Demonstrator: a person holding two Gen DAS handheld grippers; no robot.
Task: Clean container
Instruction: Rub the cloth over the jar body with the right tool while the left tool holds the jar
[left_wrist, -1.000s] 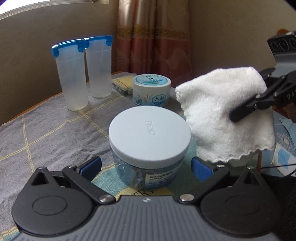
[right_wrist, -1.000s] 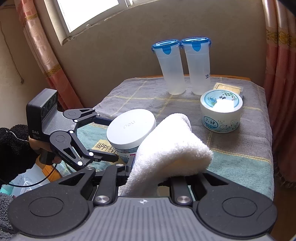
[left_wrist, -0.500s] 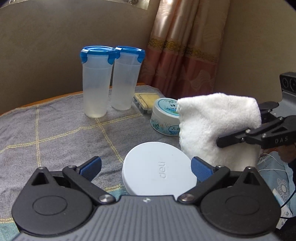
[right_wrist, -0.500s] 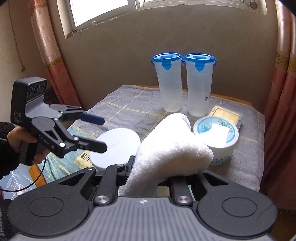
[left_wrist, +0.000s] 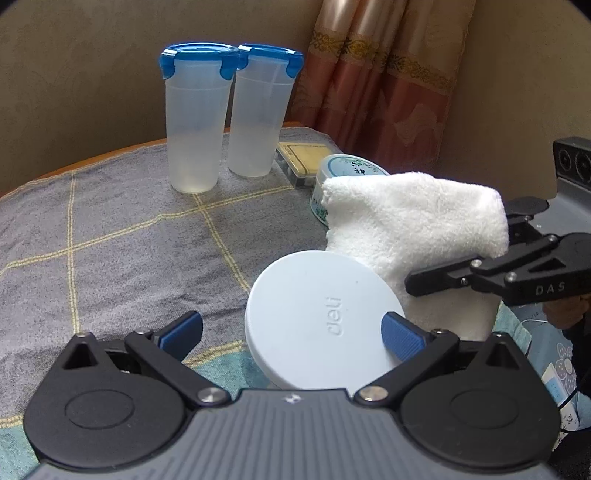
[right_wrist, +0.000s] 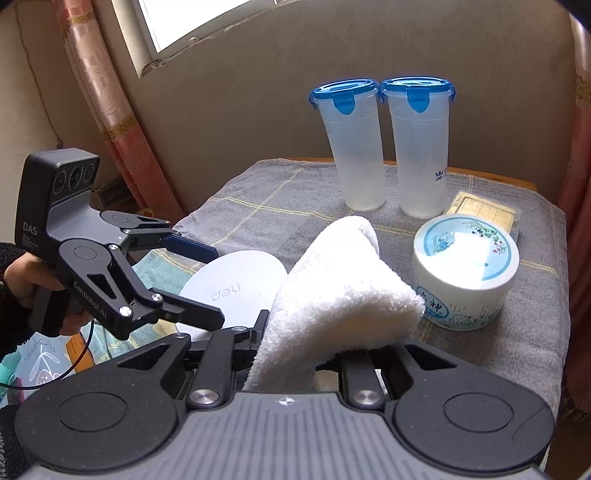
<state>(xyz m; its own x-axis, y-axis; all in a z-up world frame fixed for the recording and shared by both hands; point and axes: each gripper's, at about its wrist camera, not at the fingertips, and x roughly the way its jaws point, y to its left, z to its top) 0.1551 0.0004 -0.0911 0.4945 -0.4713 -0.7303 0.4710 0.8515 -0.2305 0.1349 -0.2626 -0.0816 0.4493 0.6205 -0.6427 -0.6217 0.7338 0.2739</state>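
- Two tall clear tumblers with blue clip lids, one (right_wrist: 354, 147) beside the other (right_wrist: 419, 147), touching at the rims.
- One jar with a plain white "deli" lid (left_wrist: 325, 325).
- One round white tub with a blue-and-green printed lid (right_wrist: 463, 271).
- One flat clear case with a yellow insert (right_wrist: 485, 214), behind that tub.
- One white fluffy cloth (right_wrist: 340, 302), folded.
- Two handheld grippers: the left gripper (right_wrist: 210, 284) and the right gripper (left_wrist: 412, 284).
- One grey checked cover (left_wrist: 110, 229) with yellow lines, spread over the desk.
- Two stretches of pink curtain, one (right_wrist: 96, 85) by the window and one (left_wrist: 388, 74) at the far corner.
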